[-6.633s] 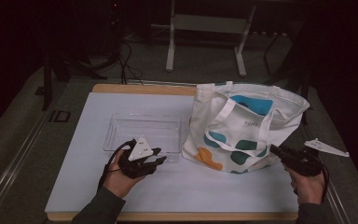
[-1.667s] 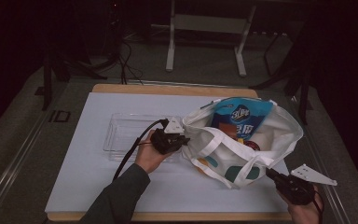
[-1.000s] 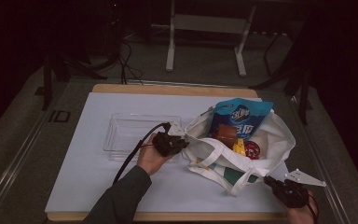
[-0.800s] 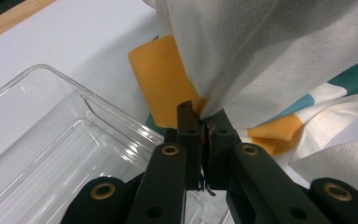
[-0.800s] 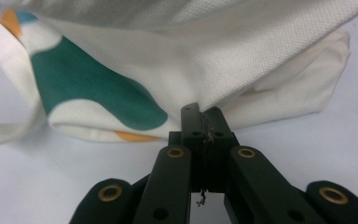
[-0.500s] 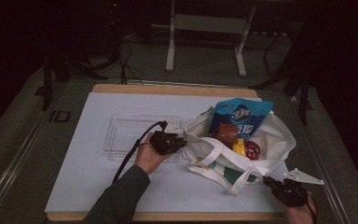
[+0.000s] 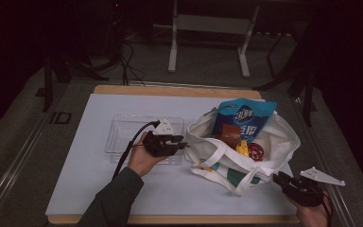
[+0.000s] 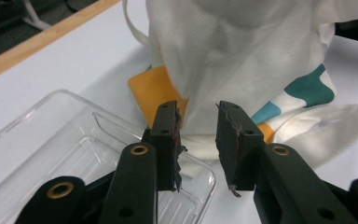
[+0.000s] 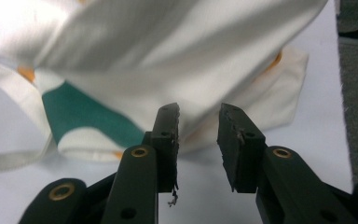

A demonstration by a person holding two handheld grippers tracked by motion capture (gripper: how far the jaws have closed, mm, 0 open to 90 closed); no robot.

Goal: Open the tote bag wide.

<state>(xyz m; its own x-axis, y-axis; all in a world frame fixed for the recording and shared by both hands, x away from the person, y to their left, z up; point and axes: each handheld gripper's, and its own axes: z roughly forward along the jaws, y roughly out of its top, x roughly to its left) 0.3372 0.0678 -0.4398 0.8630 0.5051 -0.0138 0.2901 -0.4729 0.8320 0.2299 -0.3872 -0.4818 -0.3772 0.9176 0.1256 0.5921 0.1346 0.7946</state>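
The white tote bag (image 7: 243, 151) lay slumped open on the table (image 7: 94, 170), just right of the clear plastic tray (image 7: 123, 137), its mouth spread so the blue snack packet (image 7: 246, 118) and other goods showed. The left tool (image 7: 179, 142) sat at the bag's left rim and the right tool (image 7: 279, 178) at its near right corner, likely having pulled the opening apart. Both tools' jaws had just been opening and stood narrowly apart, empty, cloth just beyond them. Seconds earlier the bag stood upright and closed.
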